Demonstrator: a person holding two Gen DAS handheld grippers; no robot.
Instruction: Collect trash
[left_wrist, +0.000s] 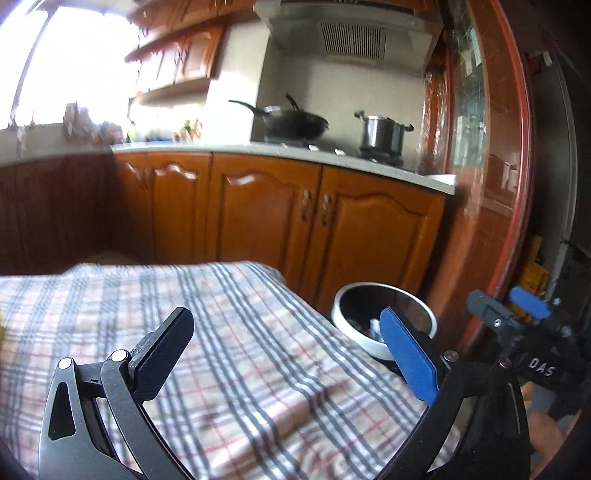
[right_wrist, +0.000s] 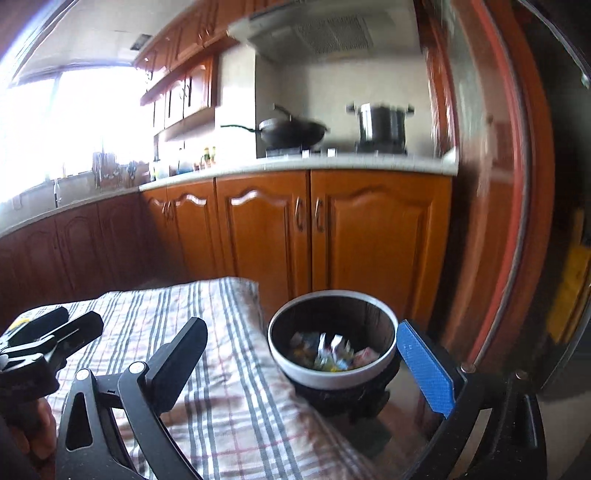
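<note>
A round trash bin (right_wrist: 334, 373) with a white rim and dark inside stands just past the right edge of the table; it holds several crumpled wrappers (right_wrist: 332, 352). The bin also shows in the left wrist view (left_wrist: 351, 325). My right gripper (right_wrist: 306, 354) is open and empty, hovering just before the bin with its blue pad (right_wrist: 428, 373) beside the rim. My left gripper (left_wrist: 288, 350) is open and empty above the plaid cloth. In the right wrist view the left gripper (right_wrist: 55, 328) sits at the far left over the table, and in the left wrist view the right gripper (left_wrist: 517, 310) is at the far right.
The table carries a plaid cloth (left_wrist: 207, 332). Behind stand brown kitchen cabinets (left_wrist: 266, 210) under a white counter (left_wrist: 332, 155) with a wok (left_wrist: 291, 122) and a steel pot (left_wrist: 382, 134). A reddish door frame (left_wrist: 517, 147) rises at the right.
</note>
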